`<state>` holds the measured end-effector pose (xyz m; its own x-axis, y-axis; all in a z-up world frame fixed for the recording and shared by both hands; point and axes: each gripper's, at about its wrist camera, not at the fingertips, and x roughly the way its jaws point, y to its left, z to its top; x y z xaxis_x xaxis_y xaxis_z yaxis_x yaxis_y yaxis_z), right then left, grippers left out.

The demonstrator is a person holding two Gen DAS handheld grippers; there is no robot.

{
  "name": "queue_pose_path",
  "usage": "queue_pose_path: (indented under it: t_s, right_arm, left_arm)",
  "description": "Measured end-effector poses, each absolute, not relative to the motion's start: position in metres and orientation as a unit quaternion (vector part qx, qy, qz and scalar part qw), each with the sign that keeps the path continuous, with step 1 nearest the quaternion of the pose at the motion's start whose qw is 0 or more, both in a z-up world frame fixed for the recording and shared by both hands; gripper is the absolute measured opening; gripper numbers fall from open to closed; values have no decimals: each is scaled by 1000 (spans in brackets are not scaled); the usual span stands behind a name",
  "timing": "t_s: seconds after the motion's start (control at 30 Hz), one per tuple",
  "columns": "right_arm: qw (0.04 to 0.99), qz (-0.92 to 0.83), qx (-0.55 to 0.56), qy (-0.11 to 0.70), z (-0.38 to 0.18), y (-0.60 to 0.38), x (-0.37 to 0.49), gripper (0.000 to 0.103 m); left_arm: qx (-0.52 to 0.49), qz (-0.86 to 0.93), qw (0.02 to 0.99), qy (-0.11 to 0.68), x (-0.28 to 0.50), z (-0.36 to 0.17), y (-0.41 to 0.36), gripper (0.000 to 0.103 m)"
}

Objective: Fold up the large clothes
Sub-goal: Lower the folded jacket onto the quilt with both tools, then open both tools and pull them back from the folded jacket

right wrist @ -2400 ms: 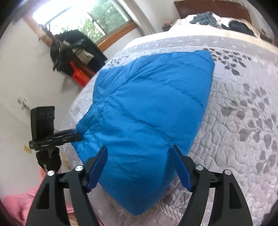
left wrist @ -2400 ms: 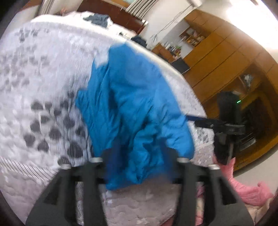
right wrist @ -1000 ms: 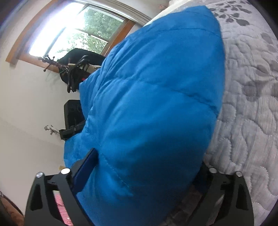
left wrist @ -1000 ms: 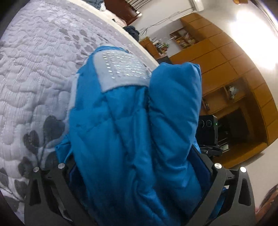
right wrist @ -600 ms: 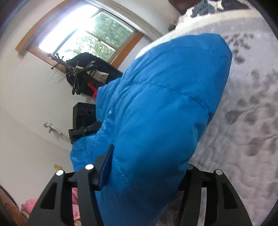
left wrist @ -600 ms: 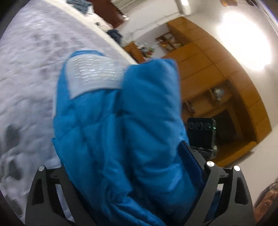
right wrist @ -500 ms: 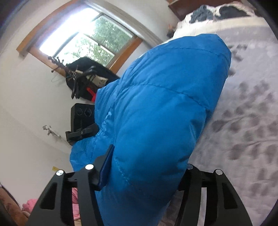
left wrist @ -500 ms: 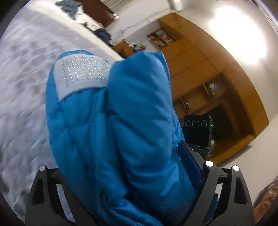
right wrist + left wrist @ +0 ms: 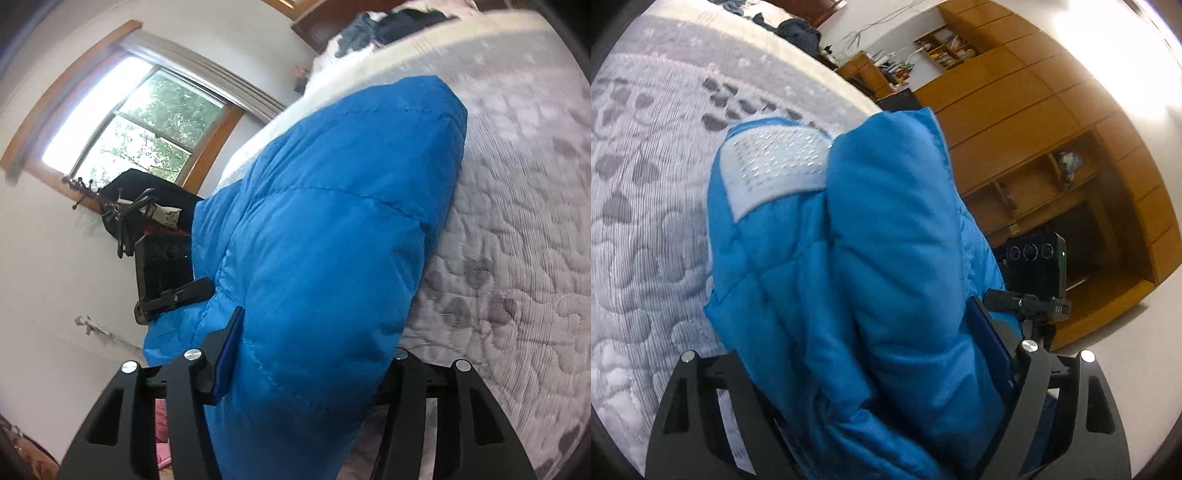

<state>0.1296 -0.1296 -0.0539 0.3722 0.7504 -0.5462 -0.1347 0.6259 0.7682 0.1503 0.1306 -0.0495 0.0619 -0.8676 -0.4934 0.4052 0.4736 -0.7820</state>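
Left wrist view: left gripper (image 9: 871,373) is clamping the blue down jacket (image 9: 871,266).
Right: right gripper (image 9: 314,365) is clamping it too.
Change: jacket, earlier spread, is now rising bunched above the quilted bed cover (image 9: 646,221).
Meaning: fold is progressing.

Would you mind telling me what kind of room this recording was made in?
Most likely a bedroom: a bed with a grey quilted bedspread, a dark wooden headboard and built-in wooden cabinets.

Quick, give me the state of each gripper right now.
Left gripper: shut on the blue padded jacket, bunched between its fingers.
Right gripper: shut on the same blue padded jacket.
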Motion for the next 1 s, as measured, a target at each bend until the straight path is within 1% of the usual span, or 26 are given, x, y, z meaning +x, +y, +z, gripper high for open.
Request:
queue_pose_path:
  t_s: [0.1,0.13,0.17,0.2,0.27,0.3,0.33,0.37,0.53,0.7,0.8,0.87,1.0]
  right_arm:
    - [757,295,325,484,-72,-137,133,61]
    - [755,294,328,486,-79,-139,134,65]
    - [752,293,332,489,-84,-141,134,69]
    - [749,293,335,490,-90,-142,135,72]
    - [746,292,342,491,-100,-149,133,82]
    - [747,287,342,493,-103,-150,130,85]
    - [750,283,338,494,-106,-156,127,91]
    - [754,278,332,494,-105,-155,124,94]
    - [794,230,283,487,-82,-154,100,100]
    - [838,163,217,474,-54,-153,62,99]
    - [857,110,178,470,-39,-148,42,99]
    - [869,86,156,461,-28,-141,29,99]
    - [880,62,132,453,-12,-123,9,99]
  left_arm:
    - [-207,-459,707,497,143,-54,133,84]
    - [-200,-457,712,493,138,-56,131,86]
    - [-194,-456,717,490,138,-57,129,86]
    - [-187,-455,723,485,136,-56,128,87]
    - [-178,-454,729,480,136,-55,126,88]
    - [-175,-452,732,478,131,-54,129,89]
    - [-174,-449,735,478,129,-53,128,89]
    - [-171,-445,738,477,126,-51,129,89]
    - [-164,-414,760,474,115,-30,145,89]
    - [-157,-379,785,465,96,-1,161,90]
    - [-138,-362,809,441,76,23,170,92]
    - [-121,-342,828,427,63,40,174,95]
    - [-97,-311,850,414,39,64,174,97]
